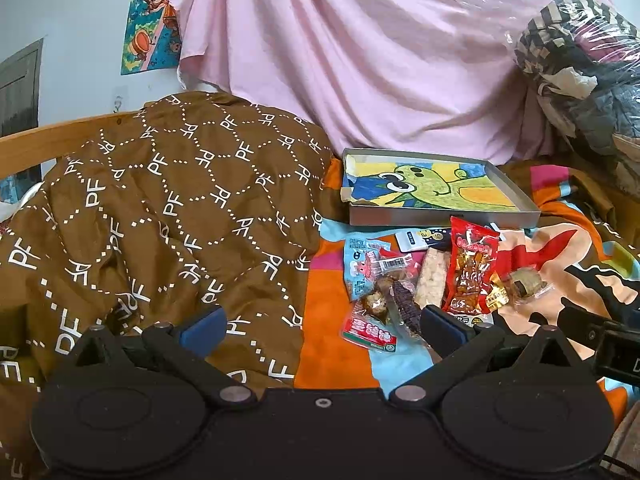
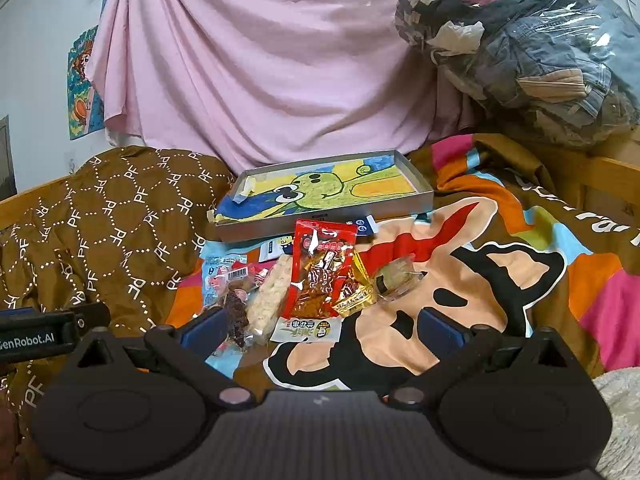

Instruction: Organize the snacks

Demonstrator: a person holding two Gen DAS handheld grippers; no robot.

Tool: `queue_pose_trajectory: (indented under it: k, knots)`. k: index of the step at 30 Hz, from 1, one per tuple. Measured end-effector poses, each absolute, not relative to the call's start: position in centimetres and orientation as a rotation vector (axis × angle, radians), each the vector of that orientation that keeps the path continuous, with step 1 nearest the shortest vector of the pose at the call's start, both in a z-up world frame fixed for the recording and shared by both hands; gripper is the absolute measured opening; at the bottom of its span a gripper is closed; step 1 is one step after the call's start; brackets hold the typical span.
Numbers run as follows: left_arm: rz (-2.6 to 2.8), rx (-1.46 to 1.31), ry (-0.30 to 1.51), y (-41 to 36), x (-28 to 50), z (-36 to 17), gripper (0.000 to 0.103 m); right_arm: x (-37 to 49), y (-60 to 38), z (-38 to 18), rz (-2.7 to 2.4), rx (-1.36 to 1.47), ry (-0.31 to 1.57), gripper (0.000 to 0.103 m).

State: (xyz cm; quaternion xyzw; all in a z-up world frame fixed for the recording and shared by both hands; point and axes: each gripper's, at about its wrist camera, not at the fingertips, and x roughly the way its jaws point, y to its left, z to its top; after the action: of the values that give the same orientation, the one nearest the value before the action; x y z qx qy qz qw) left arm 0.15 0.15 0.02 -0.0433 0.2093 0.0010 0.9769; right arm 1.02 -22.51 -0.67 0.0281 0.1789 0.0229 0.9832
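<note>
- Snacks (image 2: 304, 284) heaped on the colourful cartoon bedspread (image 2: 500, 280), just before the tray's near wall.
- Left gripper (image 1: 320, 320): jaws wide apart, holding nothing, right finger at the heap's near edge.
- Right gripper (image 2: 320, 328): jaws wide apart, empty, near end of the heap between the fingers.
- Red packet (image 2: 322, 268) on top, pale rice bar (image 2: 270, 296) left of it, round wrapped cake (image 2: 394, 278) right.
- Shallow grey tray (image 2: 320, 224) beyond, lined with a green cartoon drawing.
- Brown patterned quilt (image 1: 160, 208) left; pink sheet (image 2: 260, 60) behind.

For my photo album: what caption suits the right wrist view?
Open gripper hovering over a snack pile beside an empty tray on a colourful bedspread.
</note>
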Motion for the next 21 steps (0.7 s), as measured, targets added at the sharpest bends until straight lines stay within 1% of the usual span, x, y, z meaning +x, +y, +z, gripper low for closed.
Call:
queue_pose_trajectory:
  k: [21]
  knots:
    - [0.011,-0.089,0.446,0.14,0.47,-0.72,0.102,1.07,-22.11,-0.93,0.063,0.050,0.367,0.103]
